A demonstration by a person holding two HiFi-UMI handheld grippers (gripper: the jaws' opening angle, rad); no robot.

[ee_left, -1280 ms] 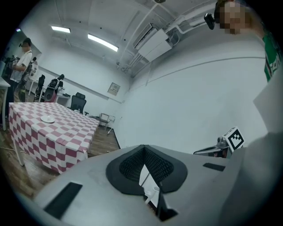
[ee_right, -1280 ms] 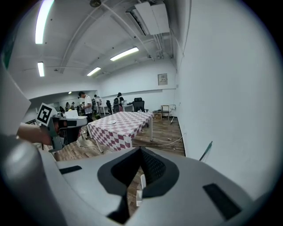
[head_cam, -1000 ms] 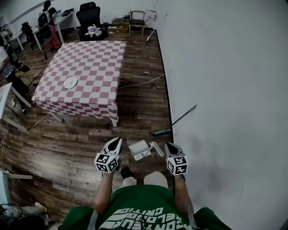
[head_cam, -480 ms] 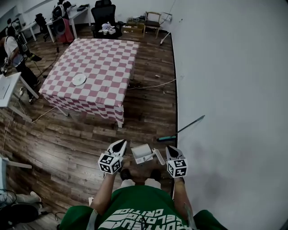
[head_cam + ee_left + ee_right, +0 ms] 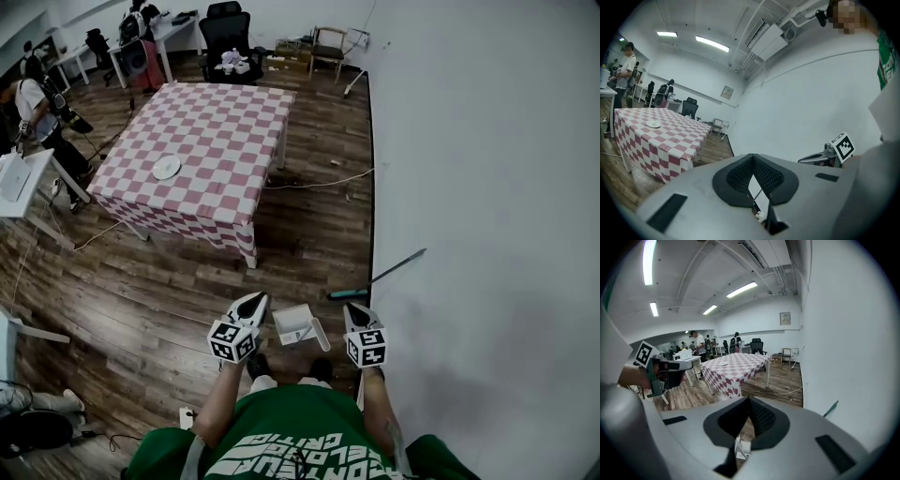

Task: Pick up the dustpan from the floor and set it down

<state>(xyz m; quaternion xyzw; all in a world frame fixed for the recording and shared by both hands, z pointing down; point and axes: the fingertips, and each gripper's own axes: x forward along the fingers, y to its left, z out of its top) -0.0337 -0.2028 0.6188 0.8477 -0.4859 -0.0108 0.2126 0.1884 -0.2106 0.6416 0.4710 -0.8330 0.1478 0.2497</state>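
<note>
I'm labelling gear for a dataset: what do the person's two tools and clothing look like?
The left tool and right tool each have a grey body, black ribbed pads and a white cube with black square markers. The person wears a green shirt with white lettering.

Legible text: none confirmed.
- Green shirt point(image 5: 281, 422), head view: white block lettering point(image 5: 295, 457) in several lines across the chest. It is upside down and cut by the frame edge, so no word reads with certainty.
- Left gripper point(image 5: 254, 300): its marker cube point(image 5: 232, 341) bears black-and-white square coded patterns, no letters or digits.
- Right gripper point(image 5: 354, 307): its marker cube point(image 5: 367, 348) carries the same kind of pattern.
- Framed sign point(image 5: 785, 318) on the far wall: content too small to read.
</note>
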